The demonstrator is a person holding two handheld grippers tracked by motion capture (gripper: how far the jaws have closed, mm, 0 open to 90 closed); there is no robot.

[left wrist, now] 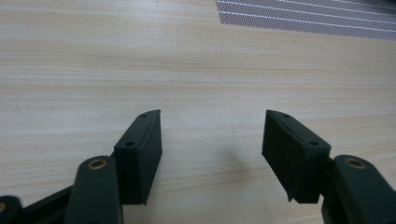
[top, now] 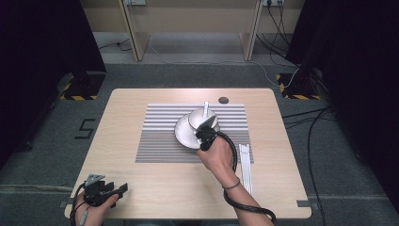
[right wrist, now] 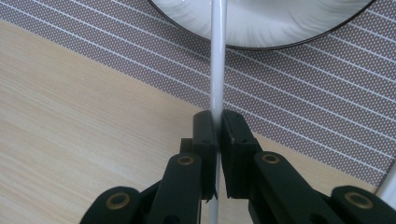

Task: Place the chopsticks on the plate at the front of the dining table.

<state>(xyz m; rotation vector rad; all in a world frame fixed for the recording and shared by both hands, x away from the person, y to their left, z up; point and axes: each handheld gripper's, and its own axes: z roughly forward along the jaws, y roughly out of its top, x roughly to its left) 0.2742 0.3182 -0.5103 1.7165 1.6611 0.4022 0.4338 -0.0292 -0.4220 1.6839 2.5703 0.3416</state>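
At centre of high view, right gripper [top: 203, 133] clamped tight on thin white strip [right wrist: 217, 70], kept upright over round plate [top: 184, 134] on striped mat [top: 155, 141], apparently for controlled placing. Lower left, left gripper [top: 123, 189] parked on table [top: 164, 188], jaws wide, empty.

- The left gripper [left wrist: 212, 135] shows its two black fingers [left wrist: 140, 154] rising from the bottom edge, spread wide apart with nothing between them.
- Bare pale wooden tabletop [left wrist: 93, 60] lies under and ahead of the fingers.
- Far ahead of the fingers, toward the right one's side, a corner of a grey striped mat [left wrist: 308, 16] lies flat.
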